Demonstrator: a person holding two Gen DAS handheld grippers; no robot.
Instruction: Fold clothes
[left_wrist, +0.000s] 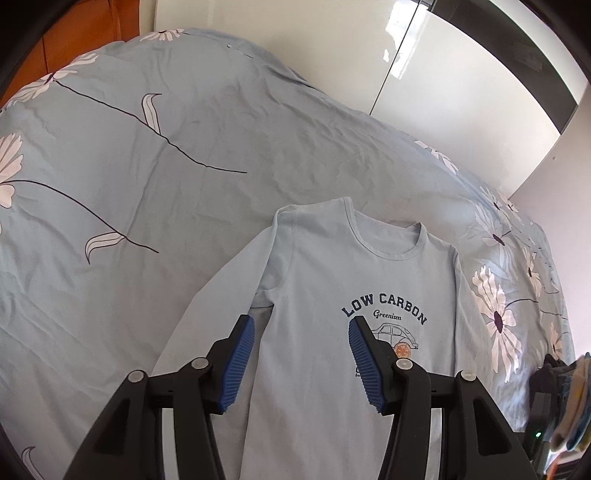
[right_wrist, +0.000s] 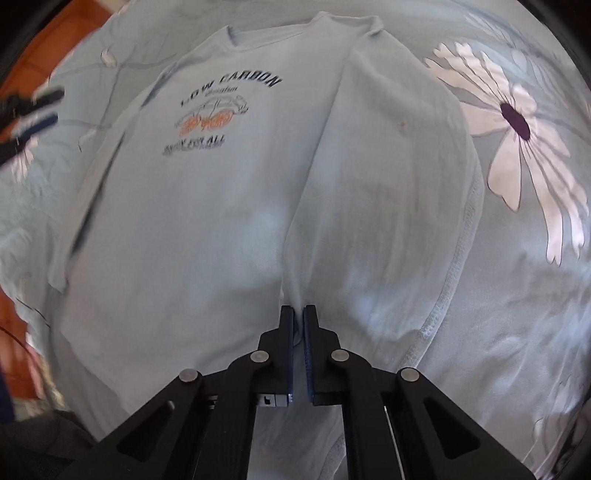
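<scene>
First fold under way: the right gripper (right_wrist: 298, 314), low centre, seemingly pinches the pale-blue long-sleeved printed cotton shirt (right_wrist: 192, 229); the left gripper (left_wrist: 301, 354) hovers wide open. Next, carry that fabric across.

Both wrist views overlook the shirt (left_wrist: 332, 280), right closer.

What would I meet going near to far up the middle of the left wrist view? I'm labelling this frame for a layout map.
Left tool, open above the cloth → light blue shirt with its LOW CARBON print → shirt collar → floral bedsheet → white wardrobe doors.
</scene>
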